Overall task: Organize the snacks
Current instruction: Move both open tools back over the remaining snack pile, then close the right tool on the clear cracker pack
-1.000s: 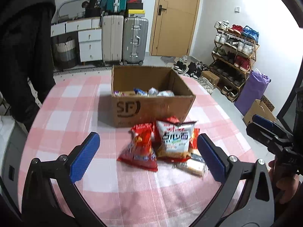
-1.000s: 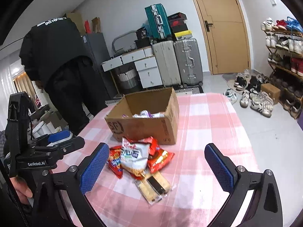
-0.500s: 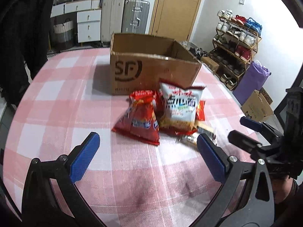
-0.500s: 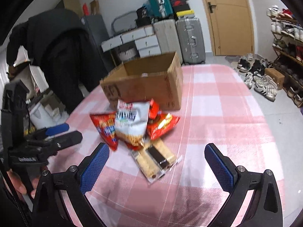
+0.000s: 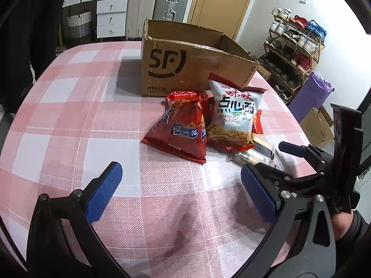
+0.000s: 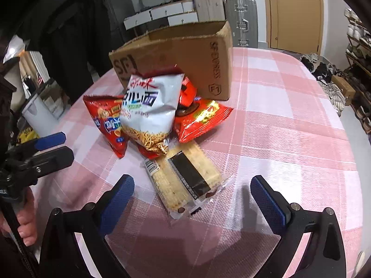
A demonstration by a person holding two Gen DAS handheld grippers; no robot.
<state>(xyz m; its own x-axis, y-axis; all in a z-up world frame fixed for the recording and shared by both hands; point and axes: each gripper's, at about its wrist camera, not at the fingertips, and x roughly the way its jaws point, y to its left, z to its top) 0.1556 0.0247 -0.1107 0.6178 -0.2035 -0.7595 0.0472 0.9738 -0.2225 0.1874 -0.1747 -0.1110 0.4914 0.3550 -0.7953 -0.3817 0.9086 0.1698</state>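
Observation:
A pile of snacks lies on the pink checked tablecloth (image 5: 69,120) in front of a brown cardboard box (image 5: 185,62). A red chip bag (image 5: 180,129) leans beside a white noodle bag (image 5: 234,118); a clear cracker pack (image 6: 185,180) lies nearest my right gripper (image 6: 192,197), which is open just short of it. Behind the noodle bag (image 6: 150,106) sits another red bag (image 6: 201,118). My left gripper (image 5: 180,187) is open, low over the cloth, a little short of the red chip bag (image 6: 106,120). The box (image 6: 180,53) interior is hidden.
Suitcases (image 5: 169,2) and white drawers (image 5: 111,16) stand behind the table near a wooden door (image 5: 222,2). A shoe rack (image 5: 294,51) and purple bag (image 5: 310,97) are at right. A person in dark clothes (image 6: 69,34) stands at the table's left.
Both grippers have dropped lower and moved closer to the snack pile; the box interior is no longer visible. The snacks have not moved.

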